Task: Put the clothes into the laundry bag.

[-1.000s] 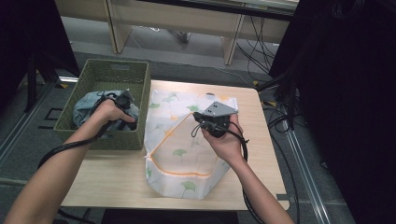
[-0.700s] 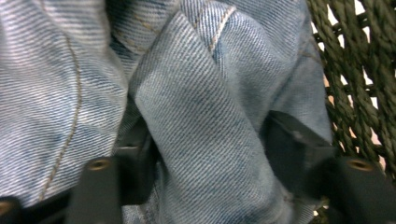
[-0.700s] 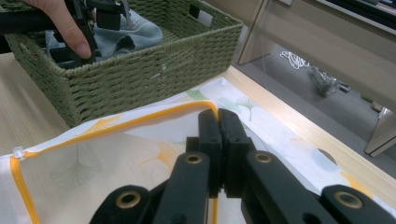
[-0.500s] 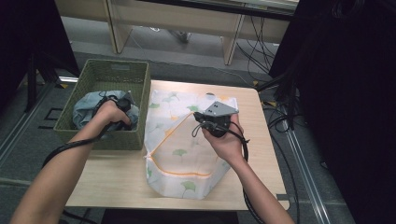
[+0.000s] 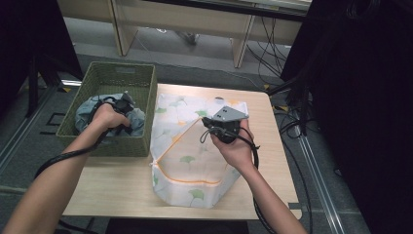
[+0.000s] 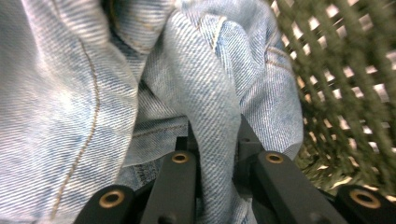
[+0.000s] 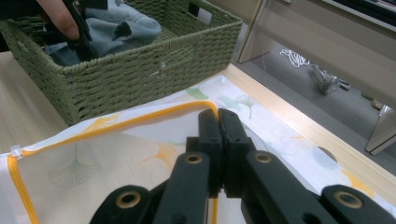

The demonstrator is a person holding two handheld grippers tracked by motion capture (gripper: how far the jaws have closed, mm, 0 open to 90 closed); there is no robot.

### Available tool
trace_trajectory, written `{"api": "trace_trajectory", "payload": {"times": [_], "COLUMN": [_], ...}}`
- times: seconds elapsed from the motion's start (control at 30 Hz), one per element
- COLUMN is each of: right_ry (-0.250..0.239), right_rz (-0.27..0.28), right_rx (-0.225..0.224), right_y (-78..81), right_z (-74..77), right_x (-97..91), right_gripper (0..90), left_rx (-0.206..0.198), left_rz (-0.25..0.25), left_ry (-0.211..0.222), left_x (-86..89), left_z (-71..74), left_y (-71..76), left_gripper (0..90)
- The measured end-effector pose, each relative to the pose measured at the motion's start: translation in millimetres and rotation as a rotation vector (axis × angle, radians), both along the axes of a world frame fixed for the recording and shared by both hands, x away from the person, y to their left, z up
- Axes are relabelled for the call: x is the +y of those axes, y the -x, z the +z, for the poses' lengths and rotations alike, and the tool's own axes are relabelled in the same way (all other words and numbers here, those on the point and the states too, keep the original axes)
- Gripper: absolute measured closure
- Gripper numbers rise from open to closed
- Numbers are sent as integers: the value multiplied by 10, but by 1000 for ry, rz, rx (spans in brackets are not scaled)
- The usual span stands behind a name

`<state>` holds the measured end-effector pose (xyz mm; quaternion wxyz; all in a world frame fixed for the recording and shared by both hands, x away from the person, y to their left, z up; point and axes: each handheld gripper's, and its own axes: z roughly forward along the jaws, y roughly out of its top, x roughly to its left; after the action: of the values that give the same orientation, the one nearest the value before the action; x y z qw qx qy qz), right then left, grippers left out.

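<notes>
Across the far half of the wooden table [image 5: 122, 187], largest first: the leaf-printed mesh laundry bag [image 5: 187, 156] sprawls from the middle toward the near edge, its orange-trimmed mouth lifted; the green woven basket [image 5: 119, 78] sits at the far left corner, just beside the bag; the denim jeans [image 6: 70, 93] lie bunched inside it. The left gripper [image 5: 122, 105] is down in the basket, and its jaws have just been closing, with a fold of denim pinched between them. The right gripper [image 7: 218, 140] is clamped tight on the bag's orange rim [image 7: 140, 116], propping the mouth open.

Risks, as I judge them: the pinch takes only one fold, so the heavy jeans could slip out on lifting, or drag on the basket's wall and tip it. The bag's mouth may sag if the rim slides free. Open room lies above the basket and bag; the table's near left is bare.
</notes>
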<state>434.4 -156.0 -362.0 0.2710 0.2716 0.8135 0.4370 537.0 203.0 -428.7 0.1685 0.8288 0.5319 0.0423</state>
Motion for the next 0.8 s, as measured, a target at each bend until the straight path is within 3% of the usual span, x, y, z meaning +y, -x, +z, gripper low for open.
{"api": "trace_trajectory", "payload": {"times": [0.13, 0.23, 0.4, 0.57, 0.8], "right_ry": [1, 1, -1, 1, 1], "right_rz": [0, 2, 1, 0, 0], "right_rx": [-1, 3, 1, -3, 3], "right_y": [-3, -3, -4, -4, 0], "right_z": [-4, -8, -12, -14, -28], "right_x": [-2, -1, 1, 4, 16], "right_gripper": [900, 900, 900, 900, 900], "left_rx": [-90, -181, -297, -462, -580], "left_rz": [2, 13, 51, 84, 131], "left_ry": [32, 68, 129, 187, 253], "left_x": [40, 85, 167, 256, 369], "left_z": [114, 189, 297, 431, 530], "left_y": [60, 115, 216, 311, 411], "left_gripper": [822, 824, 826, 827, 827]}}
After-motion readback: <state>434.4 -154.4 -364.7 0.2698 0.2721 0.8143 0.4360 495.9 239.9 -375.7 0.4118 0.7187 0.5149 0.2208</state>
